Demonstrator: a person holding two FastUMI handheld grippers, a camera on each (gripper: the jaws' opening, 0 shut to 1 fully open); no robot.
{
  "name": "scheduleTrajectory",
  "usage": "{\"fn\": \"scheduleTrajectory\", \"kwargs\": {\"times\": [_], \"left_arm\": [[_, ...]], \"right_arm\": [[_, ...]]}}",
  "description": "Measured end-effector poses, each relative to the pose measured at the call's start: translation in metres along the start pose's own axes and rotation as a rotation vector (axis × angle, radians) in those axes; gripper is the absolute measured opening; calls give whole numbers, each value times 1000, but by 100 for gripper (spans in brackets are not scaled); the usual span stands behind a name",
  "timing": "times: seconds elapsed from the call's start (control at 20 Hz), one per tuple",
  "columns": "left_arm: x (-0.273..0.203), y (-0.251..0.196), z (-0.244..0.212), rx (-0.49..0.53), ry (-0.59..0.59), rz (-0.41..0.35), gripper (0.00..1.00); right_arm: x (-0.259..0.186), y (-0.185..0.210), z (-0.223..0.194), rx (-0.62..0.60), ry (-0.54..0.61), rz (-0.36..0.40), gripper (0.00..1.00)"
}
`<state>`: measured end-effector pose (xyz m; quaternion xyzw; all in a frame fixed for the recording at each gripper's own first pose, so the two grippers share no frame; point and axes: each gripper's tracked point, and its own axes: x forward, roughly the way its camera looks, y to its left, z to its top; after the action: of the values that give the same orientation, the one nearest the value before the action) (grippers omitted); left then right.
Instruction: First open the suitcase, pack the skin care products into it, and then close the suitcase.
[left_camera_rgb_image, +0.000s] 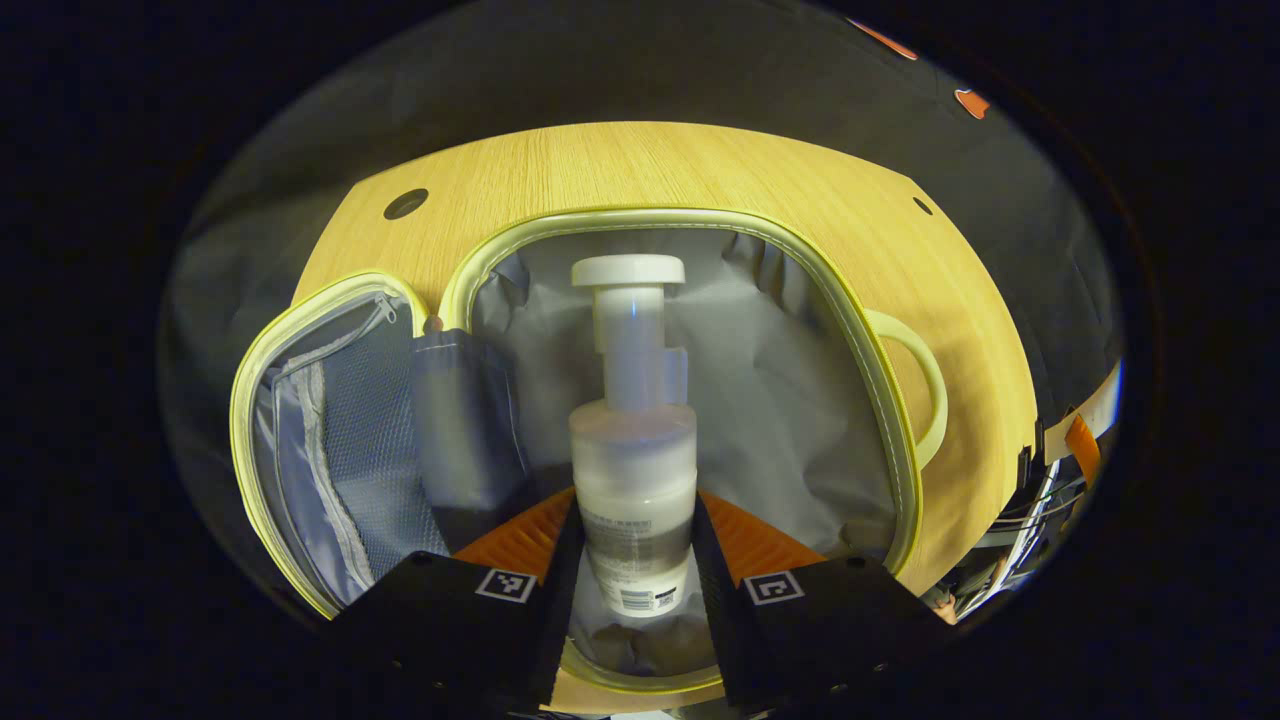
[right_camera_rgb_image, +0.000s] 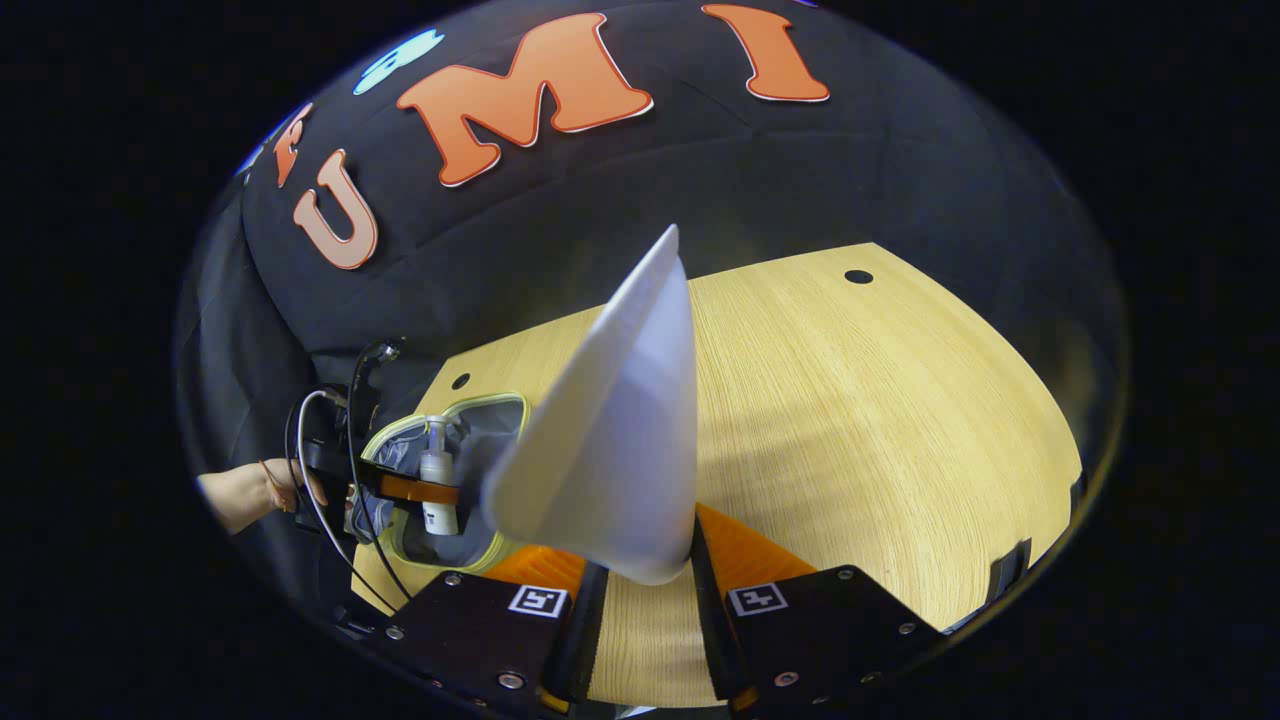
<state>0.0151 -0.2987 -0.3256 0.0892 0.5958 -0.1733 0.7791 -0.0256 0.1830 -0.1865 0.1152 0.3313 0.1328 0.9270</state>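
Left gripper view puts our left gripper (left_camera_rgb_image: 635, 560) pinched on 1 pump bottle (left_camera_rgb_image: 633, 440), both fingers pressing its sides, above the open suitcase (left_camera_rgb_image: 800, 400) and its grey lining. Our right gripper (right_camera_rgb_image: 640, 560) is clamped on 1 white tube (right_camera_rgb_image: 610, 440), tilted above the wooden table (right_camera_rgb_image: 880, 440). We see the suitcase at the table's left edge, 1 hand (right_camera_rgb_image: 245, 495) beside it.

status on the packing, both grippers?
Left gripper shut on pump bottle, over the open suitcase. Right gripper shut on white tube, above table. Nothing in the way.
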Motion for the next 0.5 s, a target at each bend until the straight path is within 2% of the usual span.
{"fn": "scheduleTrajectory", "kwargs": {"times": [0.15, 0.25, 0.3, 0.5], "left_arm": [[-2, -11, 9, 9, -31, -33, 67], [-8, -11, 13, 29, -47, -16, 94], [-13, -11, 18, 41, -76, -6, 100], [-58, -7, 34, 94, -235, 30, 100]], "right_arm": [[1, 2, -1, 8, 6, 8, 45], [2, 7, 1, 9, 11, 20, 45], [3, 11, 3, 4, 15, 28, 45], [7, 45, 19, -46, 33, 85, 45]]}}
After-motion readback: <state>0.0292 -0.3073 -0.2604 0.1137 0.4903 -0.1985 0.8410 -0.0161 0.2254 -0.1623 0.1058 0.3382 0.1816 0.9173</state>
